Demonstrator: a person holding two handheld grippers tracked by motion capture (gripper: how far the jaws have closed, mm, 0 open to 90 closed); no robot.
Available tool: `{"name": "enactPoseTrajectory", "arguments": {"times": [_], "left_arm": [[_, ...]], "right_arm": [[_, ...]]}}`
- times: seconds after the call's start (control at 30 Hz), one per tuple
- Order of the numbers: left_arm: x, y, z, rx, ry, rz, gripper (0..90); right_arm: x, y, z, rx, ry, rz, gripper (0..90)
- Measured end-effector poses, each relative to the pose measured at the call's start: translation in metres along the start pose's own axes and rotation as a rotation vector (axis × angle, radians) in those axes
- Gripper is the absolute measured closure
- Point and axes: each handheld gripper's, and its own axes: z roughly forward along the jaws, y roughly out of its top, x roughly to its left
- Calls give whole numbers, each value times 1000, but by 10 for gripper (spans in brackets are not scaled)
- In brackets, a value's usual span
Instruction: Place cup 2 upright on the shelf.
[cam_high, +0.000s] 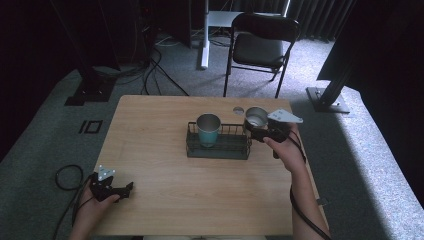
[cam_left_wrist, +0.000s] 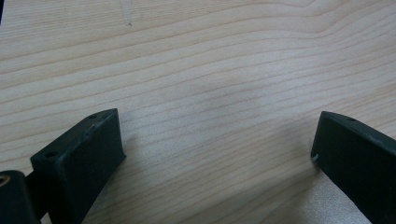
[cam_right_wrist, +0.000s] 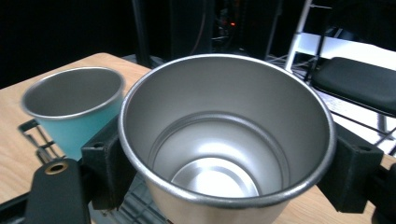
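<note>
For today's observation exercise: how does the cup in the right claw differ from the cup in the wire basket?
The silver cup is bare metal outside; the teal cup is teal-coated. The silver cup is clamped in the right claw at the wire basket's right end; the teal cup stands inside it. Both are upright, empty, steel-lined.

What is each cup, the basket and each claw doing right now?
Silver cup: upright, empty, gripped by the right claw.
Teal cup: upright, standing in the basket.
Wire basket: on the table, holding the teal cup.
Left claw: open, empty, over bare table.
</note>
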Motion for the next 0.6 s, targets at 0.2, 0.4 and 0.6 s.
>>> {"name": "enactPoseTrajectory", "arguments": {"times": [0.2, 0.4, 0.6], "left_arm": [[0, 0, 0, 0, 0, 0, 28], [0, 0, 0, 0, 0, 0, 28], [0, 0, 0, 0, 0, 0, 28]], "right_arm": [[5, 1, 4, -3, 29, -12, 180], [12, 2, 14, 7, 62, -36, 180], [13, 0, 21, 16, 107, -54, 180]]}}
